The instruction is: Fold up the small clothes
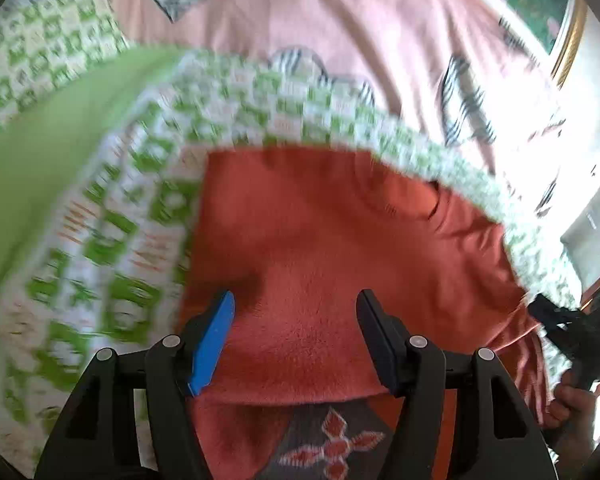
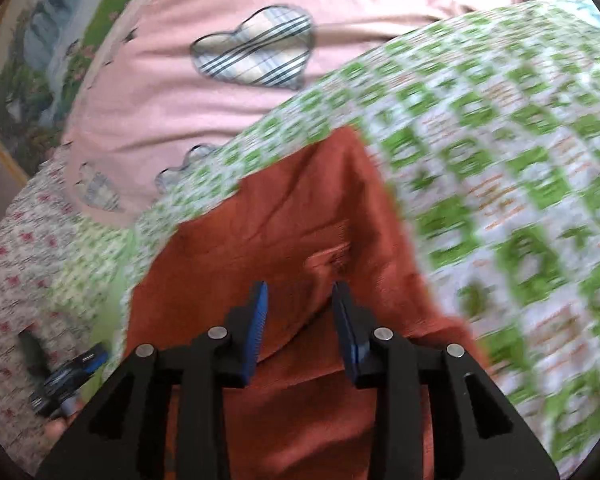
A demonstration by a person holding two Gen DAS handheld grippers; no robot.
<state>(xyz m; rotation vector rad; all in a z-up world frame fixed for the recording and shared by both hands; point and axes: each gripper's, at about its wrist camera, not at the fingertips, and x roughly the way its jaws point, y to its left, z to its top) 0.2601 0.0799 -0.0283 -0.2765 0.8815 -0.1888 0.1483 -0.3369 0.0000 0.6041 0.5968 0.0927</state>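
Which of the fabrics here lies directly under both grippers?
The plain orange garment, with both open grippers, left and right, over it. The green checked cloth surrounds it; the pink heart-patch fabric lies beyond.

The orange garment (image 1: 340,240) fills the gap between the spread fingers of the left gripper (image 1: 296,316) and of the right gripper (image 2: 298,304). Forward passage is bounded by the green-checked cloth (image 2: 500,160), which overlaps the garment's far edge. Beyond it, the pink heart-patterned sheet (image 2: 160,112) lies flat and unobstructed. The right gripper body (image 1: 572,336) is seen occupying the right margin.
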